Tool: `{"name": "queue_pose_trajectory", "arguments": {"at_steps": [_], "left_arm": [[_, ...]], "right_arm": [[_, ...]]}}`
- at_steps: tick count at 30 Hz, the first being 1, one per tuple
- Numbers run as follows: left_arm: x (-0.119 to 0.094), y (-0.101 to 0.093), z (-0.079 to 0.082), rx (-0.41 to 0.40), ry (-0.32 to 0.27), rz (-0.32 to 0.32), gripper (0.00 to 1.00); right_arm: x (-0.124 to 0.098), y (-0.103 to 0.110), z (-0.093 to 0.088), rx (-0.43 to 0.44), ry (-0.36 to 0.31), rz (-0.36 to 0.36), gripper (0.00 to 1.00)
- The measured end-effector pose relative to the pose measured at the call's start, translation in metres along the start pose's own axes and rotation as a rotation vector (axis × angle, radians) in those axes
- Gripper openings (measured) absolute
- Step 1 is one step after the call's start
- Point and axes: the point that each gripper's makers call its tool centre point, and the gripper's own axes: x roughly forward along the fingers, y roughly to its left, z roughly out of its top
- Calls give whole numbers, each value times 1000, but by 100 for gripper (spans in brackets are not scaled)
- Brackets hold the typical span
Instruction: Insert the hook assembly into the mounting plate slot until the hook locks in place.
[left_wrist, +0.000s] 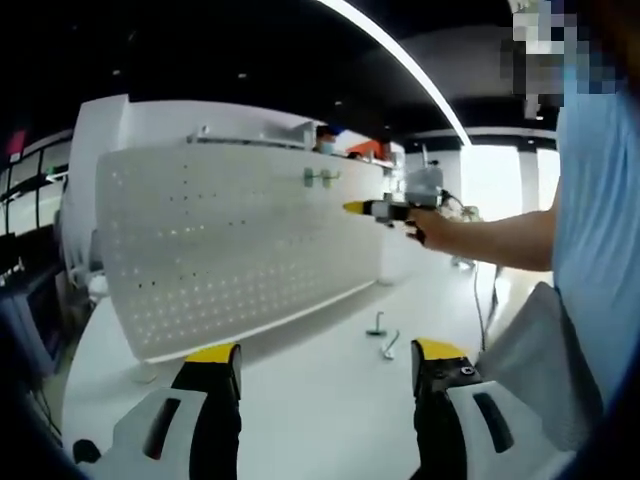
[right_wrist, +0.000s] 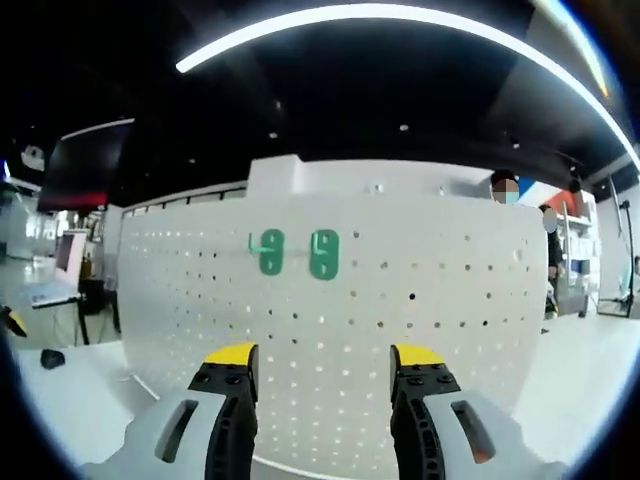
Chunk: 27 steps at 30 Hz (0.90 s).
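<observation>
Right gripper view: two green hooks (right_wrist: 298, 253) hang upright on pegboard (right_wrist: 430, 300).

A large white perforated pegboard panel (left_wrist: 235, 245) was stood upright on a white table (left_wrist: 320, 400). Two green plastic hooks (right_wrist: 297, 252) were mounted side by side high on the panel's face, toward its upper middle in the right gripper view. Two small metal hooks (left_wrist: 382, 334) were laid on the table in front of the panel's right end, just beside each other. The right gripper (left_wrist: 358, 208) was held before the panel's upper right part, below and right of the mounted hooks.
</observation>
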Motion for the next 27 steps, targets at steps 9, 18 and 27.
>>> {"name": "queue_pose_trajectory", "arguments": {"at_steps": [9, 18, 27], "left_arm": [[0, -1, 0, 6, -2, -6, 71], [0, -2, 0, 8, -2, -10, 71], [1, -4, 0, 15, -1, -13, 71]], "right_arm": [[-21, 17, -18, 13, 51, 32, 53], [-39, 33, -44, 31, 129, 81, 53], [-55, 41, -59, 50, 179, 117, 53]]}}
